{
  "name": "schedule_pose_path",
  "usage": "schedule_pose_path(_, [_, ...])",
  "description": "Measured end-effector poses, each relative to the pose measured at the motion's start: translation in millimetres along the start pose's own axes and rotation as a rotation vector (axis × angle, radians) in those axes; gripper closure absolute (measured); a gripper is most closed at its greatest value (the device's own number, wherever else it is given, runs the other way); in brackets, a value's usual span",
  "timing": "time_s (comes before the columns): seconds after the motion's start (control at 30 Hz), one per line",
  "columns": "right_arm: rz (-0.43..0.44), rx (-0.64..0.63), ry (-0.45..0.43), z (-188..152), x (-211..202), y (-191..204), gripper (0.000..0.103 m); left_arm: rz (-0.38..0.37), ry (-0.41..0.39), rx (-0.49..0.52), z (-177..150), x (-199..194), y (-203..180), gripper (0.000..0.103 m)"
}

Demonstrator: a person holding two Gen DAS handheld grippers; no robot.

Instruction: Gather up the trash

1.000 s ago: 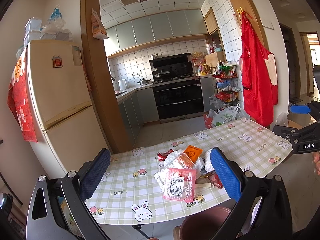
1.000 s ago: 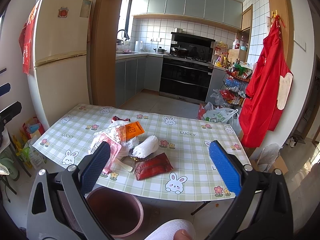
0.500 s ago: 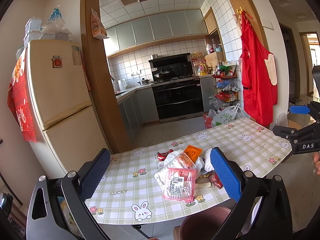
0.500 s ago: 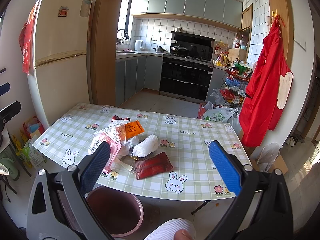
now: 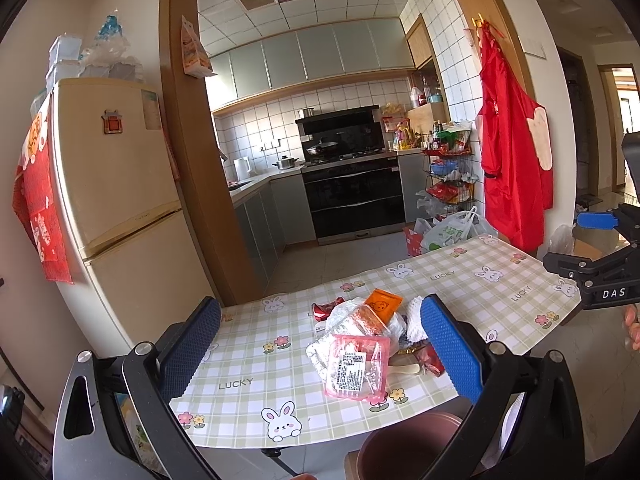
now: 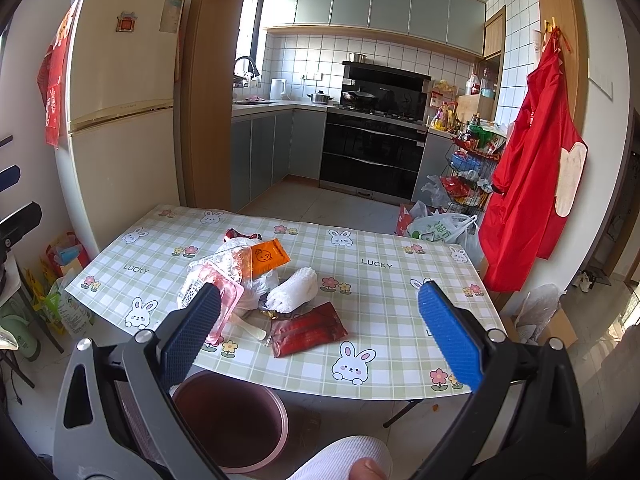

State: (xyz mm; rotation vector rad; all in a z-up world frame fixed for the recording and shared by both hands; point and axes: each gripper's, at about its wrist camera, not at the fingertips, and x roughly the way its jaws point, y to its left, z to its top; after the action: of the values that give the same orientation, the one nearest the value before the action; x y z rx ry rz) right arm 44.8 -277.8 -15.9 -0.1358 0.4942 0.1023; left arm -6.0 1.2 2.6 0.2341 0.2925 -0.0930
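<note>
A pile of trash lies on a checked bunny tablecloth table (image 6: pixel 384 280): a pink plastic tray (image 5: pixel 356 368) (image 6: pixel 224 296), an orange packet (image 6: pixel 270 256) (image 5: pixel 383 303), a white crumpled wad (image 6: pixel 292 290), a red wrapper (image 6: pixel 308 330), a clear bag (image 5: pixel 360 320) and a small red foil (image 5: pixel 326 308). A brown bin (image 6: pixel 228 420) (image 5: pixel 404 446) stands on the floor under the table's near edge. My left gripper (image 5: pixel 320 350) is open and empty, held back from the pile. My right gripper (image 6: pixel 320 332) is open and empty, above the near edge.
A cream fridge (image 5: pixel 120 208) stands at the left. A wooden door frame (image 5: pixel 200 160) leads to the kitchen with a black oven (image 6: pixel 372 156). A red apron (image 6: pixel 532 168) hangs on the right wall. Shopping bags (image 6: pixel 440 232) sit on the floor behind the table.
</note>
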Motion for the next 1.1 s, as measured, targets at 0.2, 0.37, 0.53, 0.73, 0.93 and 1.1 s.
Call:
schedule_pose_path(0.2, [0.002,0.001,0.004,-1,1,1,0.006,-0.005,0.006,-0.005,-1,1,1,0.005])
schedule_pose_path(0.37, [0.015,0.007,-0.001,-1,4,0,0.006,-0.044,0.018,-0.021,-3,6,3,0.005])
schedule_pose_path(0.53, [0.092,0.094,-0.016,-9,13,-7,0.005,-0.066,0.035,-0.066,-15,16,10,0.005])
schedule_pose_path(0.73, [0.133,0.272,-0.037,-48,43,-19,0.005,-0.030,0.063,-0.074,-48,39,11,0.005])
schedule_pose_path(0.93, [0.169,0.323,0.062,-95,86,-13,0.006,-0.036,0.185,-0.127,-97,78,11,0.005])
schedule_pose_path(1.1, [0.165,0.315,0.156,-115,117,-6,0.005,-0.051,0.279,-0.145,-130,114,4,0.005])
